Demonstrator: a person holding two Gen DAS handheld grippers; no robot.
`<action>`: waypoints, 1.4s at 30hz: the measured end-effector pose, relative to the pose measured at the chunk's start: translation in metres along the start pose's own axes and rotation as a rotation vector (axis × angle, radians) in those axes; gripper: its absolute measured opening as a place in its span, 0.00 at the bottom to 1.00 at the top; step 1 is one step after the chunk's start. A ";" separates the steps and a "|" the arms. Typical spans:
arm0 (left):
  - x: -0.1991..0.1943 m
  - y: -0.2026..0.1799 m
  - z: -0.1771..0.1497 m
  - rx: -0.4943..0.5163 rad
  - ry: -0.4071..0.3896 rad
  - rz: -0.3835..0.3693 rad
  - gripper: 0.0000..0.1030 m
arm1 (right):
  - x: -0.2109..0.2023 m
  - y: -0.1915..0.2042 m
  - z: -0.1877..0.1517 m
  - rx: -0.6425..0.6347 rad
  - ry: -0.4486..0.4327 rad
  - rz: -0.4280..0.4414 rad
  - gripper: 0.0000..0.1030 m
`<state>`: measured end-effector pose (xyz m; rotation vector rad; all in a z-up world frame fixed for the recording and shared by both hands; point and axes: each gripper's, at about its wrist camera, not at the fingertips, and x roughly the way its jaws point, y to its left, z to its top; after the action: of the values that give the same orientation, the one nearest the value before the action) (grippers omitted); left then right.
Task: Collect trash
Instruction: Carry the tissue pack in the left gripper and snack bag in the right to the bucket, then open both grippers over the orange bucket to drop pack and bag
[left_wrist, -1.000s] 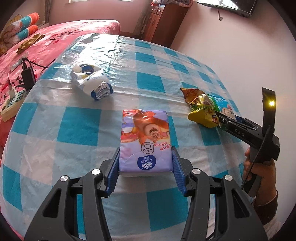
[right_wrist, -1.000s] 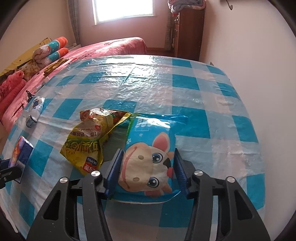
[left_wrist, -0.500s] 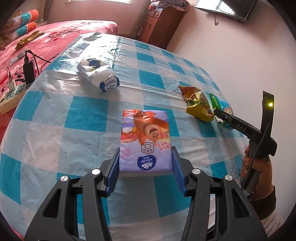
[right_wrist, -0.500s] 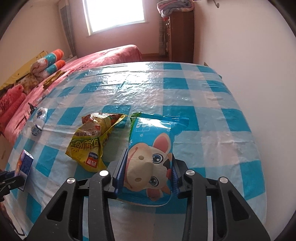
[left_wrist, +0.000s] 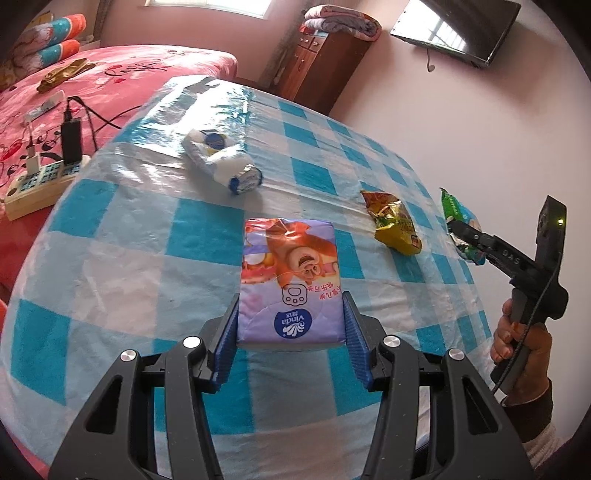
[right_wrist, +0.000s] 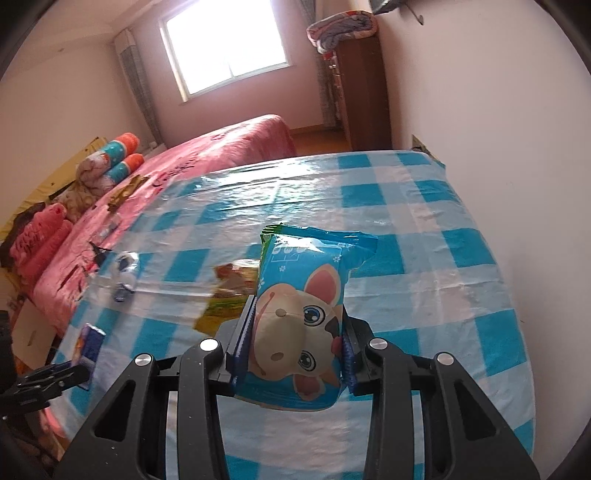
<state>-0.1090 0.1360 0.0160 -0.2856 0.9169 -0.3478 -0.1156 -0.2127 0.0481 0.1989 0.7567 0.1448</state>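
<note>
**Both grippers loaded up, two bits of trash on the surface**

So here's where we're at. Our left gripper (left_wrist: 290, 325) is clamped on the tissue pack (left_wrist: 290, 280), the purple one with the cartoon bear, blue pads pressed against both its sides. It's held out over the blue checkered surface (left_wrist: 122, 236).

Our right gripper (right_wrist: 294, 349) has just been closing, and it's squeezing the blue snack bag (right_wrist: 301, 317) with the cartoon animal face; the bag is pinched in at the sides between the pads. In the left wrist view we can see that bag lifted clear of the surface, with a hand (left_wrist: 517, 347) on the gripper handle.

On the surface itself: a yellow snack wrapper (left_wrist: 393, 223) near the right side, and a crumpled white and blue wrapper (left_wrist: 221, 160) further back, well apart from it. A pink bed (right_wrist: 207, 155) sits alongside the surface, with a power strip (left_wrist: 40, 182) on it.
</note>
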 end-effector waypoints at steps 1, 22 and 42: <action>-0.003 0.003 -0.001 -0.003 -0.005 0.004 0.51 | -0.002 0.007 0.001 -0.010 0.000 0.012 0.39; -0.072 0.091 -0.031 -0.168 -0.094 0.151 0.51 | 0.011 0.175 -0.022 -0.226 0.160 0.393 0.39; -0.139 0.204 -0.090 -0.417 -0.132 0.389 0.51 | 0.033 0.367 -0.078 -0.557 0.334 0.675 0.39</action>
<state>-0.2251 0.3700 -0.0141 -0.4961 0.8867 0.2240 -0.1675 0.1599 0.0550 -0.1141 0.9267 1.0370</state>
